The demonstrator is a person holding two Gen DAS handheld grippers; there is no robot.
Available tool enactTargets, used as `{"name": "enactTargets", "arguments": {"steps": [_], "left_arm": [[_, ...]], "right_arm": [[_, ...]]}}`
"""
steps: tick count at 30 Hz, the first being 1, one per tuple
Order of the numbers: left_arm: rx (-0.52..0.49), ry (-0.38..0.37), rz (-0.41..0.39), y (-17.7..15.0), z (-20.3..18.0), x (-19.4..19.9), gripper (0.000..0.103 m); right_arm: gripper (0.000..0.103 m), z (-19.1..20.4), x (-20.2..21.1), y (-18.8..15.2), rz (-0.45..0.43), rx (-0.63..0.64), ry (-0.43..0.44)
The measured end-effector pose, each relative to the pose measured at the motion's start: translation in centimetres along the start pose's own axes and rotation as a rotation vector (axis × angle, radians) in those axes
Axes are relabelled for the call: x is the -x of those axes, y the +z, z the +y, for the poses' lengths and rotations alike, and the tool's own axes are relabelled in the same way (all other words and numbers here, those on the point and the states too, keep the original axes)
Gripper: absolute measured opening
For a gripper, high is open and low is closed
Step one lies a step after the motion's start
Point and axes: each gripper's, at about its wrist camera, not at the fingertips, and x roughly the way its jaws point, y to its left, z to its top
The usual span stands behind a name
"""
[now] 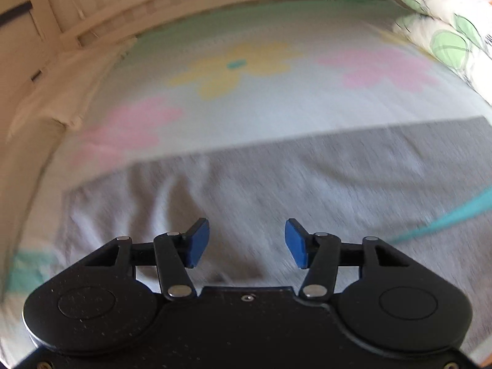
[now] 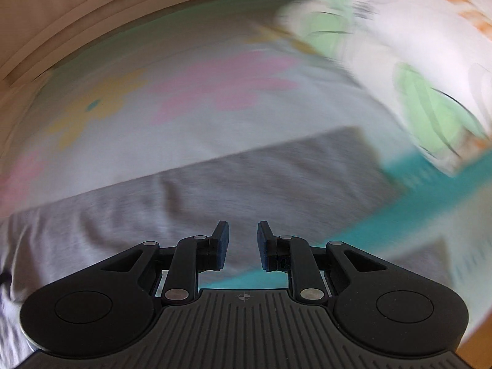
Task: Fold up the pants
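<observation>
The grey pants (image 1: 276, 178) lie flat across the flowered bed sheet (image 1: 246, 92), running left to right with a straight far edge. My left gripper (image 1: 247, 243) is open and empty, hovering over the grey cloth. In the right wrist view the pants (image 2: 200, 190) fill the lower left, ending at a corner at the right. My right gripper (image 2: 243, 244) is open with a narrower gap, empty, above the pants' near edge. Both views are motion-blurred.
A flower-print pillow (image 1: 446, 30) lies at the far right, close in the right wrist view (image 2: 415, 61). A beige wooden bed frame (image 1: 92, 24) bounds the far and left sides. A teal stripe of the sheet (image 2: 430, 200) runs beside the pants.
</observation>
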Motion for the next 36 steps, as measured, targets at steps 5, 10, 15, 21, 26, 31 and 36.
{"name": "enactTargets", "arguments": {"steps": [5, 10, 15, 21, 26, 31, 36], "left_arm": [[0.02, 0.051, -0.019, 2.3, 1.8, -1.5, 0.06], [0.079, 0.021, 0.069, 3.1, 3.0, -4.2, 0.059], [0.105, 0.011, 0.099, 3.7, 3.8, -5.0, 0.059], [0.162, -0.006, 0.133, 4.4, 4.6, -5.4, 0.059], [0.145, -0.021, 0.147, 4.6, 4.2, -5.8, 0.059], [0.135, -0.035, 0.158, 4.8, 3.8, -6.0, 0.059], [0.134, -0.03, 0.169, 4.7, 3.9, -6.5, 0.059]], "right_arm": [[0.02, 4.6, -3.2, 2.1, 0.016, 0.183, 0.056], [0.02, 8.2, -7.7, 3.3, 0.05, 0.327, 0.023], [0.021, 9.7, -10.5, 4.6, 0.073, 0.409, 0.085], [0.033, 10.4, -13.2, 6.0, 0.115, 0.555, 0.134], [0.047, 10.4, -14.9, 5.6, 0.209, 0.677, 0.216], [0.058, 11.5, -15.5, 4.8, 0.179, 0.796, 0.245], [0.002, 10.9, -14.5, 5.2, 0.175, 0.774, 0.303]]}}
